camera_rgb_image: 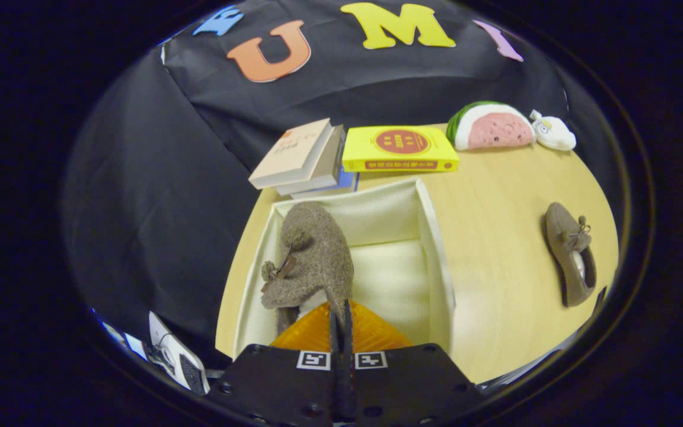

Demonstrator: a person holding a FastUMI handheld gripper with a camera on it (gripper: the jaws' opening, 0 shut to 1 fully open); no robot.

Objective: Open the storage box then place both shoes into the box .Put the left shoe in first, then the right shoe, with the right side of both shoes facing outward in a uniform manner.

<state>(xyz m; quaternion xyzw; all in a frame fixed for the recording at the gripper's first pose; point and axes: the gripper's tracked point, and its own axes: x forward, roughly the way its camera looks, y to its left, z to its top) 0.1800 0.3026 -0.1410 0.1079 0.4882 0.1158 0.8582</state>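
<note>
Lowering the left shoe (pixel 312 255) into the storage box (pixel 433 237), the fingers (pixel 341 326) apparently pinch its heel; release comes next, then the right shoe (pixel 570 252), lower right.

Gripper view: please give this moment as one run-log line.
gripper: shut on fuzzy shoe | shoe: over open white box | second shoe: on table

Table (pixel 495 237) bears box (pixel 430 237), books (pixel 341 154), shoe (pixel 570 252), toys (pixel 495 126).

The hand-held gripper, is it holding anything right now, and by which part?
Yes. The hand-held gripper is shut on the brown shoe, pinching the rim at its heel end, over the open white storage box.
</note>
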